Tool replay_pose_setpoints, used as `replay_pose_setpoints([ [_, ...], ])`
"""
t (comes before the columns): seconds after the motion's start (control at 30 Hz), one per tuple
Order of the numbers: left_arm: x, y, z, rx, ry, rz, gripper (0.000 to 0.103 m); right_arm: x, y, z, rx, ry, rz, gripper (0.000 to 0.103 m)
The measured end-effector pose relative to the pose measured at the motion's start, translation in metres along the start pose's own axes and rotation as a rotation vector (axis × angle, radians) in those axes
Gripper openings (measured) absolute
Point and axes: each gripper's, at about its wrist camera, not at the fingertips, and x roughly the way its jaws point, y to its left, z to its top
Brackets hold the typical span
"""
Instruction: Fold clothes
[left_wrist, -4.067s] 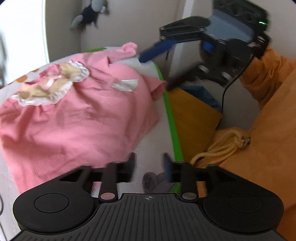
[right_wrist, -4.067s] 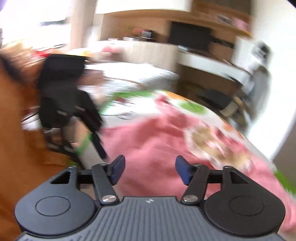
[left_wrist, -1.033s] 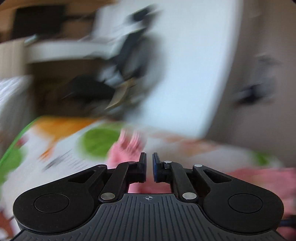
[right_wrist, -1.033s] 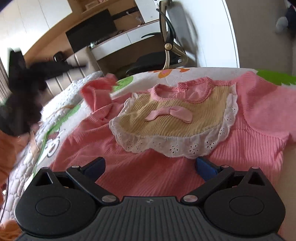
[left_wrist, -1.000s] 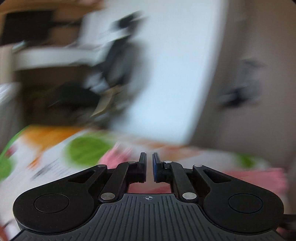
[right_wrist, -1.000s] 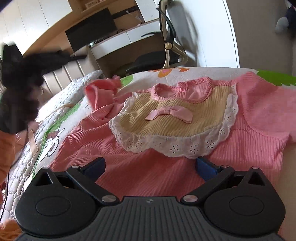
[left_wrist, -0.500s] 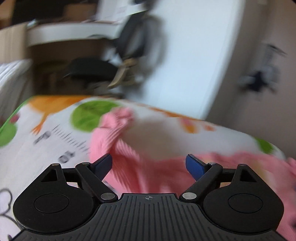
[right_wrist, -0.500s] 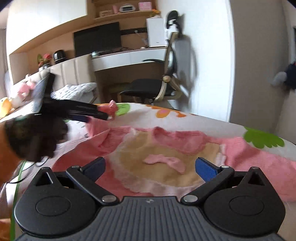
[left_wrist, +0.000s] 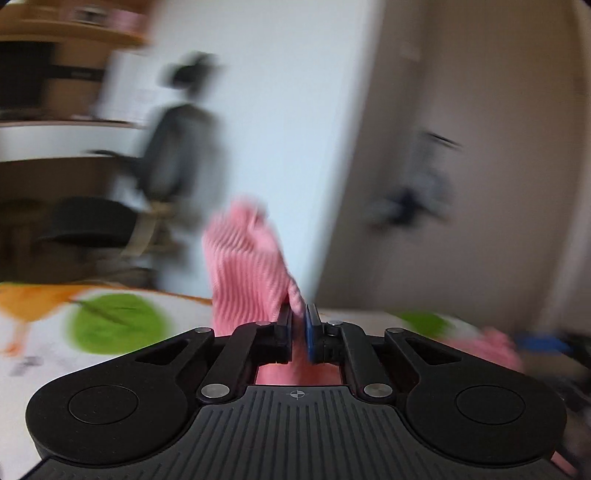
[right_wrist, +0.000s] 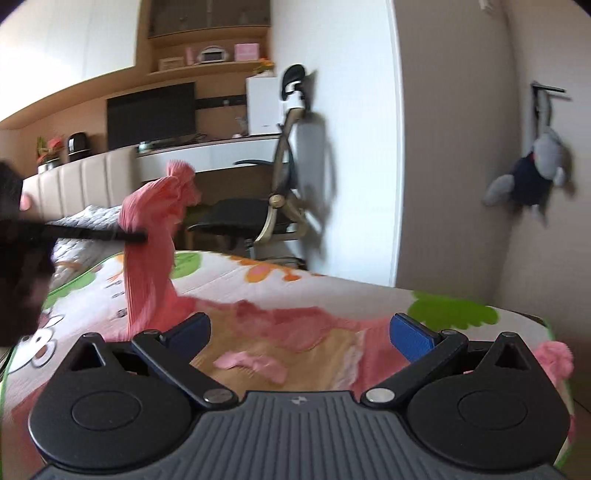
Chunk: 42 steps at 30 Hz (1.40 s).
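My left gripper (left_wrist: 298, 325) is closing, its pads pinching a sleeve (right_wrist: 151, 236) of the pink dress (right_wrist: 295, 332) and lifting it above the bed's (right_wrist: 332, 288) left edge. My right gripper (right_wrist: 299, 332) hangs wide open, empty, above the dress spread mid-bed.

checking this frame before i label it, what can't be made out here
- Left wrist view: motion blur smears the room; the dark shape on the wall can't be identified.
- Left gripper: jaws closing on the pink sleeve; the cloth hides how deep the pinch goes.
- Right wrist view: the right gripper body hides the pink dress below its bib.
- Same view: the left edge cuts off the hand holding the left gripper.
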Motion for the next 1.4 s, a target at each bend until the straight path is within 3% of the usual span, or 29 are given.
replay_pose_setpoints([
  [0.03,0.004,-0.007,-0.008,0.009,0.043,-0.044,0.036,0.001,-0.001,0.002,0.002,-0.001,-0.006,0.103],
  [0.07,0.008,-0.012,-0.017,0.017,0.084,-0.071,0.059,0.003,-0.001,0.004,-0.003,-0.001,-0.007,0.103],
  [0.1,0.012,-0.017,-0.027,0.025,0.126,-0.097,0.070,0.004,0.000,0.007,-0.010,-0.002,-0.005,0.103],
  [0.17,0.019,-0.025,-0.046,0.049,0.200,-0.125,0.076,0.010,0.004,0.012,-0.033,0.002,0.004,0.103],
  [0.37,0.027,-0.011,-0.077,0.049,0.315,-0.097,0.091,0.056,0.005,0.014,-0.023,0.102,0.084,0.103],
  [0.43,0.028,-0.007,-0.080,0.044,0.325,-0.105,0.093,0.078,0.001,0.006,0.005,0.154,0.072,0.095],
  [0.53,0.023,-0.004,-0.073,0.034,0.320,-0.122,0.094,0.116,-0.013,-0.009,0.112,0.255,0.078,0.060],
  [0.6,0.019,-0.006,-0.073,0.031,0.316,-0.132,0.095,0.131,-0.019,-0.015,0.176,0.315,0.108,0.022],
  [0.67,0.024,-0.005,-0.074,0.031,0.320,-0.126,0.096,0.124,-0.020,-0.006,0.208,0.279,0.147,0.009],
  [0.77,0.026,-0.004,-0.076,0.030,0.330,-0.101,0.096,0.095,-0.023,0.022,0.246,0.149,0.208,0.009],
  [0.8,0.027,-0.004,-0.077,0.031,0.335,-0.096,0.096,0.092,-0.022,0.025,0.216,0.143,0.191,0.009],
  [0.87,0.027,-0.006,-0.078,0.046,0.352,-0.096,0.096,0.095,-0.020,0.021,0.125,0.184,0.113,0.013],
  [0.9,0.027,-0.009,-0.079,0.059,0.363,-0.093,0.097,0.102,-0.018,0.013,0.070,0.227,0.054,0.019],
  [1.0,0.027,-0.017,-0.083,0.097,0.398,-0.083,0.097,0.112,-0.024,-0.019,-0.042,0.304,-0.079,0.025],
  [1.07,0.025,-0.021,-0.084,0.102,0.416,-0.083,0.097,0.099,-0.042,-0.021,0.017,0.278,-0.088,0.029],
  [1.13,0.021,-0.022,-0.081,0.096,0.418,-0.082,0.097,0.071,-0.078,-0.012,0.137,0.178,-0.138,0.052],
  [1.17,0.018,-0.022,-0.079,0.092,0.418,-0.081,0.098,0.054,-0.099,-0.008,0.209,0.113,-0.182,0.070],
  [1.27,0.012,-0.020,-0.071,0.053,0.385,-0.079,0.099,0.017,-0.163,-0.010,0.406,0.010,-0.324,0.074],
  [1.4,0.016,-0.018,-0.063,-0.016,0.356,-0.082,0.100,-0.006,-0.214,-0.031,0.552,-0.020,-0.429,0.074],
])
